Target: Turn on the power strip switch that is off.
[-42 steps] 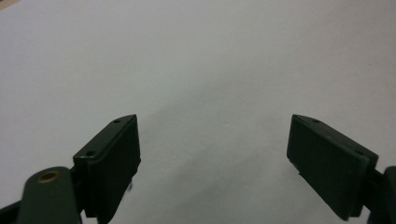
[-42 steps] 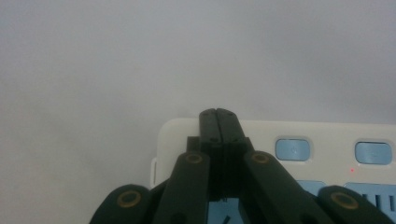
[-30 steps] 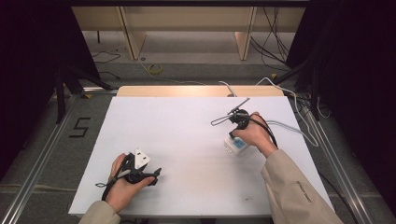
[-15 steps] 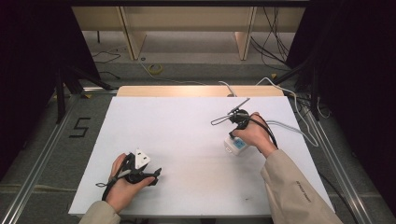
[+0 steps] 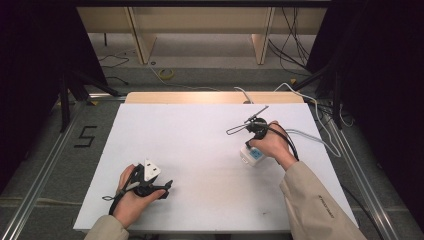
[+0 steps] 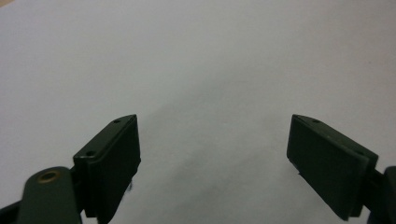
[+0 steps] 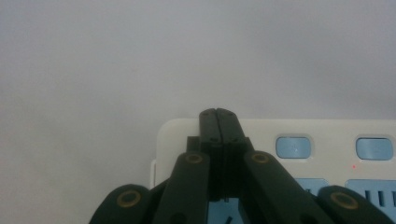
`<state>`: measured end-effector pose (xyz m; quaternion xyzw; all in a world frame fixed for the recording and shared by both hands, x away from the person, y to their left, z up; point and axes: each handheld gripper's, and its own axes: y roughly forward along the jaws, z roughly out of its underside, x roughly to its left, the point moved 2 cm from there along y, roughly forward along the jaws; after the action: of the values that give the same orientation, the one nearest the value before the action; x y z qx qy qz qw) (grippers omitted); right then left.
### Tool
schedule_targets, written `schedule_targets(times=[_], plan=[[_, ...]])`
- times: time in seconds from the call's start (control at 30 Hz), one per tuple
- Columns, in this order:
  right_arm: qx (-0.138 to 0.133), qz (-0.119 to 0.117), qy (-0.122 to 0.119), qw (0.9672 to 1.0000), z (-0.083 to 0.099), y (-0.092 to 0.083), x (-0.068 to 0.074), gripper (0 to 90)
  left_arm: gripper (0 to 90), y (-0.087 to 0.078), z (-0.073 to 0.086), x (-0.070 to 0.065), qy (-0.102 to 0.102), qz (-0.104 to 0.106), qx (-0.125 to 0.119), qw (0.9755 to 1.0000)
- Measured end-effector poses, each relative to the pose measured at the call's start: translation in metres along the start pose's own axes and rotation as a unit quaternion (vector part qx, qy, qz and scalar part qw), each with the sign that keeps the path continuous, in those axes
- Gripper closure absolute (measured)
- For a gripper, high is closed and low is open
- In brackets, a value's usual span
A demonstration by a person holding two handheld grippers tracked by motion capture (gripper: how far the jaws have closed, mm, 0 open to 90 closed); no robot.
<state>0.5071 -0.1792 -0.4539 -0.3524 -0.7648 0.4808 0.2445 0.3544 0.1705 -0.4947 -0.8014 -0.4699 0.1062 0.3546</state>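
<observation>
Right gripper [image 7: 218, 114] pressed together, tips over the white plastic power strip with pale-blue buttons [image 5: 251, 155] at 3 o'clock on the white counter [image 5: 200, 150]. Left gripper [image 6: 212, 154] spread apart, holding nothing, at 7 o'clock.

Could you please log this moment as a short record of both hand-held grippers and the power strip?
surface: white table
left hand-held gripper: jaws open, nothing between them, over bare table
right hand-held gripper: jaws shut, tips over the power strip
power strip: white with blue buttons, lying flat under the right hand
contact of tips and strip: cannot tell
</observation>
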Motion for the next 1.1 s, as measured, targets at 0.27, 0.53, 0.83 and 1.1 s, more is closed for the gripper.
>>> schedule_targets(times=[0.27,0.53,0.83,1.1], plan=[[-0.004,-0.003,0.001,1.0000,0.000,-0.001,0.000,90.0,17.2,0.000,0.000,0.000,-0.001,0.001,-0.001,1.0000],[-0.012,-0.006,-0.005,0.9999,-0.001,-0.002,0.004,90.0,17.3,0.000,0.001,0.001,-0.002,0.000,-0.001,1.0000],[-0.020,-0.007,-0.010,0.9997,0.003,-0.009,0.005,90.0,17.3,-0.001,0.001,0.001,-0.001,0.001,-0.001,1.0000],[-0.028,-0.013,-0.012,0.9995,0.013,-0.015,0.005,88.1,17.3,0.000,0.001,0.000,0.002,0.001,0.002,1.0000]])
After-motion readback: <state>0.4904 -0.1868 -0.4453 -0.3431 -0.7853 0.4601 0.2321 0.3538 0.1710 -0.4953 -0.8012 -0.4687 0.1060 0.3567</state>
